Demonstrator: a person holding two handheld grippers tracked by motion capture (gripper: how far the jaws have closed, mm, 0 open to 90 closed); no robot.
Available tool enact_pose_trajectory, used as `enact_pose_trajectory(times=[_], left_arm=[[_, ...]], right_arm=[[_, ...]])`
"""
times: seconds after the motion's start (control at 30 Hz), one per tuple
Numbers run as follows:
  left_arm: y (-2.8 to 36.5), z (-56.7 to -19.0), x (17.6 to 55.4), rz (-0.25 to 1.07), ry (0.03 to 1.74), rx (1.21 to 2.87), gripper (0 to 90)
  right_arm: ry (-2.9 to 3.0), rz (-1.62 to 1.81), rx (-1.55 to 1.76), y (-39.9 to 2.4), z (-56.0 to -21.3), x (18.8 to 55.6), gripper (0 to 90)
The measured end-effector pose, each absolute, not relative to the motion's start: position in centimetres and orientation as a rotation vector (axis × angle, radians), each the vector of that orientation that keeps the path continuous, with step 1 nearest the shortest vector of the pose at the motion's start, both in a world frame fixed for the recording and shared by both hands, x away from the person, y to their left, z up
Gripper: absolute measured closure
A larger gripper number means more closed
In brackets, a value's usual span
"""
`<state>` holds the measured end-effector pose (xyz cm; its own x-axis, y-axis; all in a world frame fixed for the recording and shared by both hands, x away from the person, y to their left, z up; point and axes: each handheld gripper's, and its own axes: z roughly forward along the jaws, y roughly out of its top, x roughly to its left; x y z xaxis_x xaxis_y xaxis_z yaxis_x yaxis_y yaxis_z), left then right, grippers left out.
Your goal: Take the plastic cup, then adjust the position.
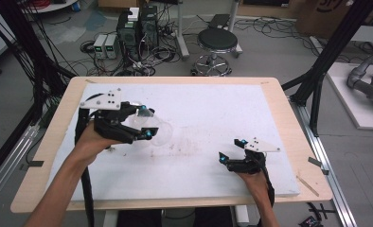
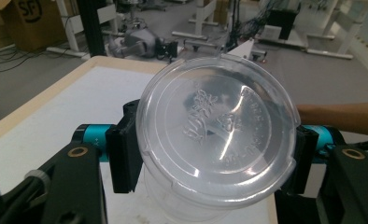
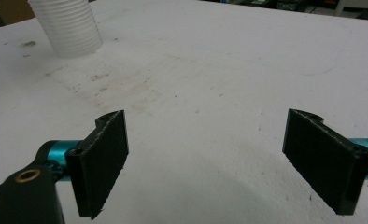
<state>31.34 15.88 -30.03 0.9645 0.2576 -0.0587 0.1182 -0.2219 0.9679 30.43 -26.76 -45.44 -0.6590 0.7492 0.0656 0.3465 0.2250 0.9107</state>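
Clear lidded cup (image 2: 218, 140) pinched across its sides by left gripper (image 1: 146, 124), low over the white board's (image 1: 213, 175) left half. Right gripper (image 3: 205, 158) spread wide, empty, resting near the front edge. Looks like the set-down step: next, lower until the ribbed base sits flat, then release.
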Motion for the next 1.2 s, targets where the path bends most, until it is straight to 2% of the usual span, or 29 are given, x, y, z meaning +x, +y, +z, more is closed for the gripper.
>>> enact_pose_trajectory(times=[0.47,0.7,1.2], left_arm=[[15.8,-37.5,30.0,0.065,0.262,1.704,36.5],[16.2,-38.7,30.0,0.061,0.247,1.706,36.6],[16.5,-38.4,29.9,0.06,0.237,1.702,36.7]], right_arm=[[2.107,1.4,1.011,-26.7,-45.4,30.4,14.4],[2.113,1.384,1.016,-26.6,-45.4,30.5,14.3],[2.145,1.407,1.014,-26.7,-45.3,30.8,14.4]])
